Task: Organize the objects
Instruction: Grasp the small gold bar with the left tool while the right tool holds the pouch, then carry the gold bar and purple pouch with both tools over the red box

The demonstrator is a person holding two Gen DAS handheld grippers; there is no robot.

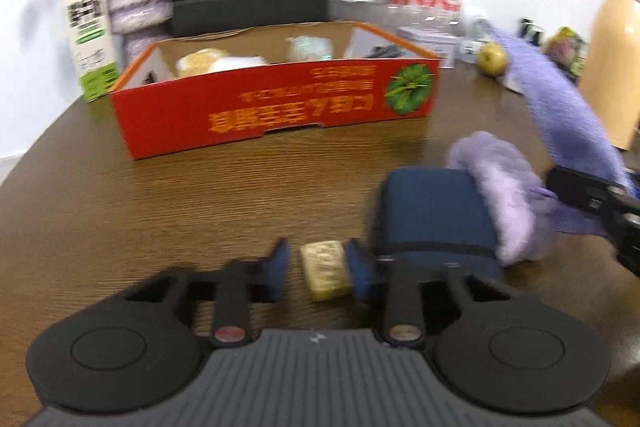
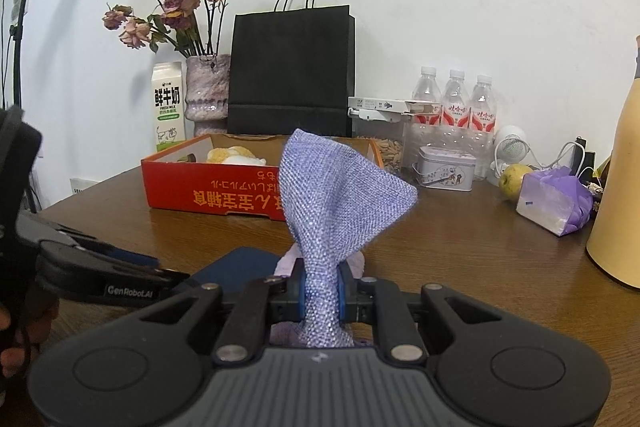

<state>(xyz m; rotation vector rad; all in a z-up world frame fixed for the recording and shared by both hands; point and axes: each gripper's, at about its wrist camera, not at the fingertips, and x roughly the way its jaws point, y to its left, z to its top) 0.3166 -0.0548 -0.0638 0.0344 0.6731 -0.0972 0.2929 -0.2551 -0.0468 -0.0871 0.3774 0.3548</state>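
Your left tool (image 1: pixel 318 271) has its jaws drawn in around the small gold bar (image 1: pixel 326 269) near the front edge of the worktop (image 1: pixel 160 211); the right pad touches it, but through the blur a sliver of wood shows beside the left pad, so you cannot yet count on a firm hold. Your right tool (image 2: pixel 322 291) is clamped tight on the lilac knitted cloth (image 2: pixel 336 199), which stands up from the jaws like a cone.

The red cardboard box (image 2: pixel 208 187), towards the back of the worktop, already holds a few things: a yellow-and-white plush item (image 2: pixel 234 155) and something pale beside it. By my reckoning the job is partly done. Left outside are the gold bar, the cloth, the navy pouch (image 1: pixel 432 211) and the fluffy lilac piece (image 1: pixel 500 199) lying against it.

Mind the pouch: it sits just beside your left tool's right finger. The stretch between you and the box looks free. Along the back edge stand a milk carton (image 2: pixel 168 107), a vase of dried roses (image 2: pixel 208 91), a black paper bag (image 2: pixel 292 75) and water bottles (image 2: pixel 456 99); a green fruit (image 2: pixel 514 179) sits to the right.
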